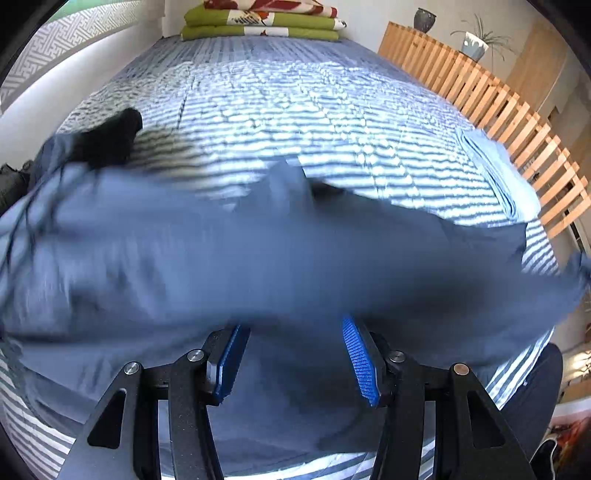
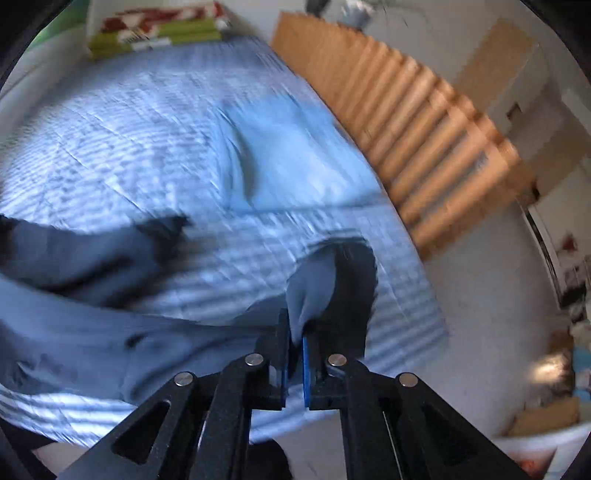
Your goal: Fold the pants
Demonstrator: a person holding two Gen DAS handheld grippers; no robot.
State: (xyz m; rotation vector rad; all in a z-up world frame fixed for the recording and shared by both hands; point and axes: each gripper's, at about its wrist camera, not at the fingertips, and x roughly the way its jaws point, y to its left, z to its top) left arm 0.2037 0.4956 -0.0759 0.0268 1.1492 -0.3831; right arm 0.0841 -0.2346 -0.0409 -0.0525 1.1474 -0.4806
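- Left gripper (image 1: 291, 360): the jaws are spread wide apart. The blue ribbed pads (image 1: 360, 363) face each other across an open gap. No cloth sits between them; the pants pass beyond and beneath the fingertips.
- Right gripper (image 2: 294, 356): the jaws are pressed nearly together and pinch a fold of the pants. The cloth rises out of the narrow gap between the blue pads (image 2: 306, 369) as a bunched peak, with a dark inner face on its right side.
- Pants (image 1: 258, 251): grey-blue cloth, spread across the near part of the bed from the left edge to the right edge of the left wrist view. The cloth is motion-blurred in both views, so seams and leg outlines cannot be made out. A darker, nearly black portion (image 1: 110, 140) stands up at the far left end.
- In the right wrist view the pants (image 2: 92, 332) run from the pinched fold leftward across the near left of the bed.
- Bed (image 1: 295, 110): covered with a blue-and-white striped sheet. It carries the pants on its near half.
- Light blue folded cloth (image 1: 495, 177): lies on the right side of the bed, just beside the slatted rail, apart from the pants.
- Wooden slatted rail (image 1: 480, 92): runs along the right side of the bed.
- Folded green bedding (image 1: 262, 26): stacked at the far end of the bed.
- Potted plant (image 1: 474, 42): stands on top of the rail at the far right.
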